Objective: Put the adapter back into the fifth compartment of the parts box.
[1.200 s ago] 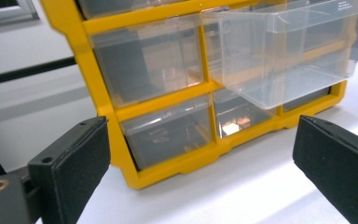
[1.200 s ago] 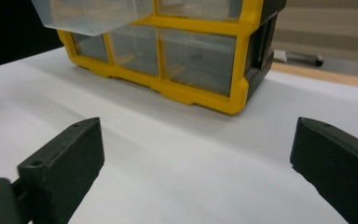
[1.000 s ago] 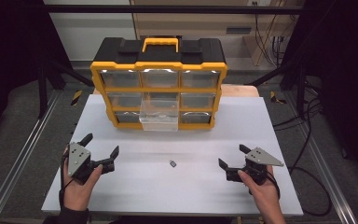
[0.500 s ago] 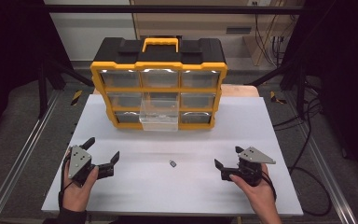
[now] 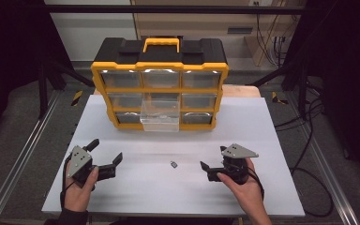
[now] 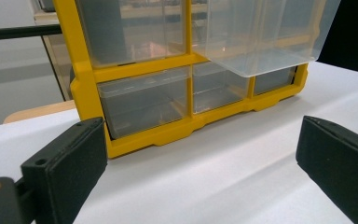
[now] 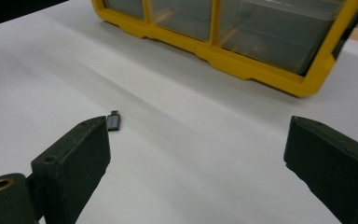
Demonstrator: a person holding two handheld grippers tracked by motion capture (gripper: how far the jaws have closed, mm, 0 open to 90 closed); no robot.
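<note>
You are holding your right hand-held gripper spread wide above the white worktop, the small dark metal connector lying just beyond its left jaw, untouched.

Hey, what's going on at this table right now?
A person holds a two-jaw gripper in each hand over a white table. The right gripper is open and points toward a small dark part lying on the table, not touching it. The left gripper is open too, holding nothing. Behind them stands a yellow drawer organizer with one clear drawer pulled out.
</note>
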